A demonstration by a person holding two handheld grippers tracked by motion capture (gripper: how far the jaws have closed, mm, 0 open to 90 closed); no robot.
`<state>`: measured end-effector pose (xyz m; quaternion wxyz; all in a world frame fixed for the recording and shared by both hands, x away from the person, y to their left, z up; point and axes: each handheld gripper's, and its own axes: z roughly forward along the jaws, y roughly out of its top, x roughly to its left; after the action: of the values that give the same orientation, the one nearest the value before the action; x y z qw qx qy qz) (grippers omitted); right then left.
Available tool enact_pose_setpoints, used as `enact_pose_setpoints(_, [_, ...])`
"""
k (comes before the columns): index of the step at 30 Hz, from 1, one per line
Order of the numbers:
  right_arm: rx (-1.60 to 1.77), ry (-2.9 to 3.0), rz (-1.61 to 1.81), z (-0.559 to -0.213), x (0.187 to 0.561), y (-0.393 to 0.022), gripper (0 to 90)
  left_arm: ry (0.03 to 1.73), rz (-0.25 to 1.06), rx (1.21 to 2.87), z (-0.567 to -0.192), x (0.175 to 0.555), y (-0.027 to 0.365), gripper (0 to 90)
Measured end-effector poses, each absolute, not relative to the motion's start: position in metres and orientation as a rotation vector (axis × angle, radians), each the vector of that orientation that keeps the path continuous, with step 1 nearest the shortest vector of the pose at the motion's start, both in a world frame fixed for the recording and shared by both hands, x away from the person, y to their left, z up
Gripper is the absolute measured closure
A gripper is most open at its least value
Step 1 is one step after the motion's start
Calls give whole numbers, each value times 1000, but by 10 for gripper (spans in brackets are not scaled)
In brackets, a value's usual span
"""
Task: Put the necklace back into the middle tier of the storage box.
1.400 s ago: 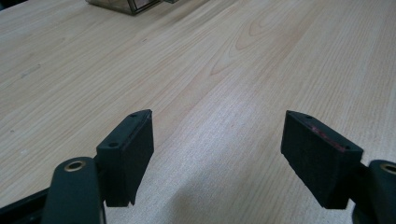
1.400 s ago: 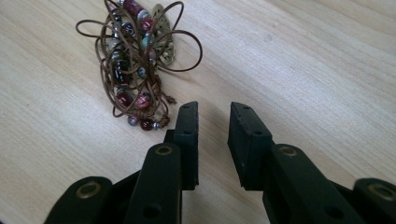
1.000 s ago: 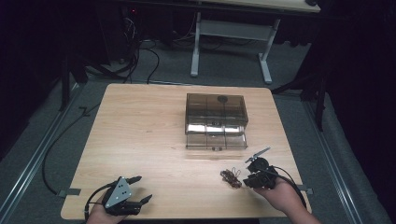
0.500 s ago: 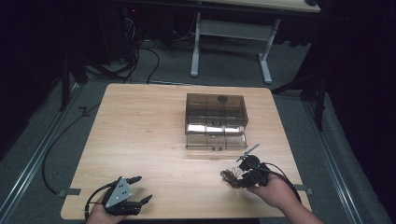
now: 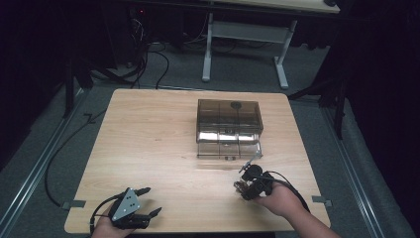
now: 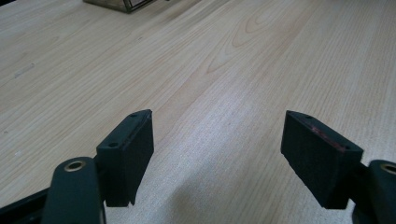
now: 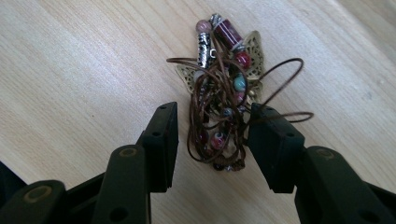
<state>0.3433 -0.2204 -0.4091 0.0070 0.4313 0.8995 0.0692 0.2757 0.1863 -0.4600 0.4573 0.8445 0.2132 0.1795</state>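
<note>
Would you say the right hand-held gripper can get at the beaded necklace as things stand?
Probably yes: the right hand-held gripper has just been opening its jaws, and they stand either side of the beaded necklace on the table, nothing blocking. One pad seems to touch the cord.

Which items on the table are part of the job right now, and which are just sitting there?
In play:
- beaded cord bundle, lying on the table between the pads
- right gripper, jaws just opened, not pressing on the bundle

Idle:
- smoky plastic drawer box, one drawer pulled out
- left gripper, open over bare wood
</note>
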Motion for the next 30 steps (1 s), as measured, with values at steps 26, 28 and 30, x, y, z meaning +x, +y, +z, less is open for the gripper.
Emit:
enact_pose_setpoints(26, [1243, 2818, 156, -414, 348, -213, 734, 522, 442, 2086, -460, 276, 186, 260])
enact_pose_setpoints(28, [1238, 2819, 155, -413, 348, -213, 736, 522, 443, 2086, -460, 276, 186, 260])
enact_pose_setpoints(30, [1239, 2821, 174, -410, 348, -214, 738, 522, 442, 2085, -460, 276, 186, 260])
